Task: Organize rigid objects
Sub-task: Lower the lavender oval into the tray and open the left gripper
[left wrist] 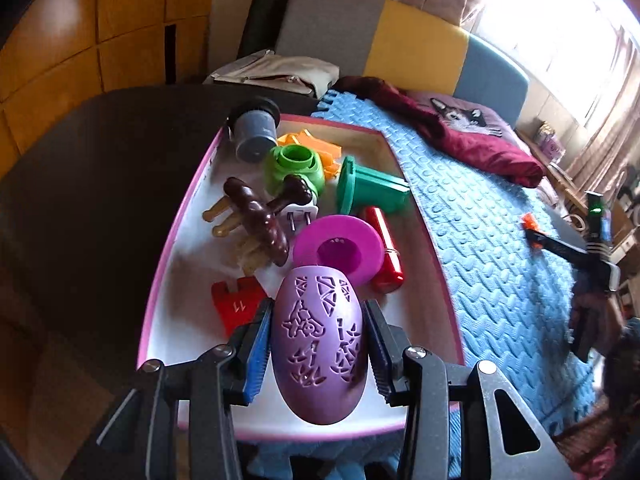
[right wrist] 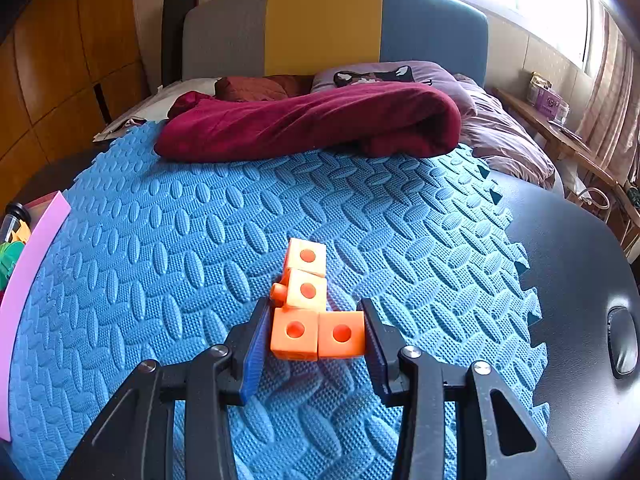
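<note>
Four orange cubes (right wrist: 316,304) (linked), one purple egg (left wrist: 319,344), one pink-rimmed tray (left wrist: 168,264).

The left gripper (left wrist: 318,344) angles downward, its blue-padded jaws clamped against both sides of a purple egg-shaped plastic shell (left wrist: 319,344). The right gripper (right wrist: 316,336) also tilts downward, jaws pressed on a chain of orange plastic cubes (right wrist: 318,334).

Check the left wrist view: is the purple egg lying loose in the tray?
No, the purple egg is clamped between the left gripper fingers above the tray.
</note>
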Tool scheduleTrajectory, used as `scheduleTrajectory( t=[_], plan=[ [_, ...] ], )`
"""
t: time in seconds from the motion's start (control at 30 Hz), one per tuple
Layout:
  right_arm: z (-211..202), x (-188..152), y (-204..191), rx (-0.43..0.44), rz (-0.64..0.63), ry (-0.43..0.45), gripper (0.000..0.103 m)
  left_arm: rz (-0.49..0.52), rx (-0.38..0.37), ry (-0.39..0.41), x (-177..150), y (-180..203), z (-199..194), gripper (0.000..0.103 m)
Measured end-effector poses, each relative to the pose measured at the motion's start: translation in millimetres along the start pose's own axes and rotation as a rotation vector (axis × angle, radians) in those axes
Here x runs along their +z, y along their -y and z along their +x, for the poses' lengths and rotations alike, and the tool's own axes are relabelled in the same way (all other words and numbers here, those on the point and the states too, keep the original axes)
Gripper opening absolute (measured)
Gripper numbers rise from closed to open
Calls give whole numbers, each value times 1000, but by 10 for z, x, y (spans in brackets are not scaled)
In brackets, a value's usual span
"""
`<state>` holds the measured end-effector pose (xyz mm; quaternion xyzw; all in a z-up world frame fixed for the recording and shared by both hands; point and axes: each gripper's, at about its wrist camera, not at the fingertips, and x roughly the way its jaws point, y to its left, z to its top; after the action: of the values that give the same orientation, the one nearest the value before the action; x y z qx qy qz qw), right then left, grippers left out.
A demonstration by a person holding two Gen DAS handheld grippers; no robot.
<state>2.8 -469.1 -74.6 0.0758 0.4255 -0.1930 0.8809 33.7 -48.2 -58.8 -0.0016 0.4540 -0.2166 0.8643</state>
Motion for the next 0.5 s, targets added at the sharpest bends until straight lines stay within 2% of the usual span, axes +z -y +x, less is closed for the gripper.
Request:
scheduleTrajectory(
  t=[0.13, 0.33, 0.5],
  plan=[
    [1, 1, 0, -3, -3, 0, 43, 41, 71, 29, 38, 27, 140, 42],
    [1, 3, 2, -3, -4, 0, 42, 31, 81, 30, 52, -17, 139, 43],
    [0, 3, 0, -7, -7, 0, 42, 50, 115, 69, 27, 5, 2, 51]
  ],
)
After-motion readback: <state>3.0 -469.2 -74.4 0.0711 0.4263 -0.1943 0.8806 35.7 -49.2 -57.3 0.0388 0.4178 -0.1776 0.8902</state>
